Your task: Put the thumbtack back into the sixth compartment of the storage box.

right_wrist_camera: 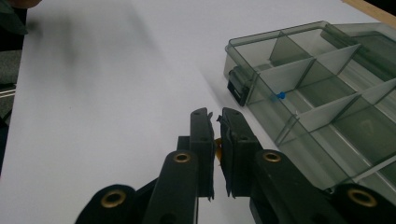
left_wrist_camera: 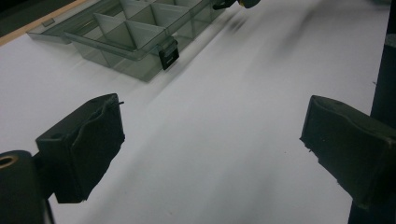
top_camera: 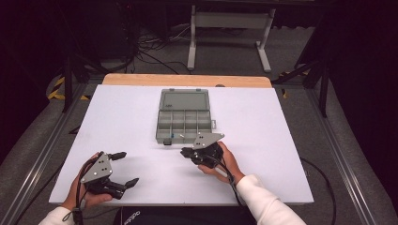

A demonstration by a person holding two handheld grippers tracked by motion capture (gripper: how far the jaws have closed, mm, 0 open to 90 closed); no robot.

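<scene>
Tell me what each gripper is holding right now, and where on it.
The left gripper is open and holds nothing. The right gripper is nearly shut with something small and yellowish between its jaws; what it is cannot be told.

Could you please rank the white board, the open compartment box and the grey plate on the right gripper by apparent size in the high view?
1. white board
2. compartment box
3. grey plate on the right gripper
</scene>
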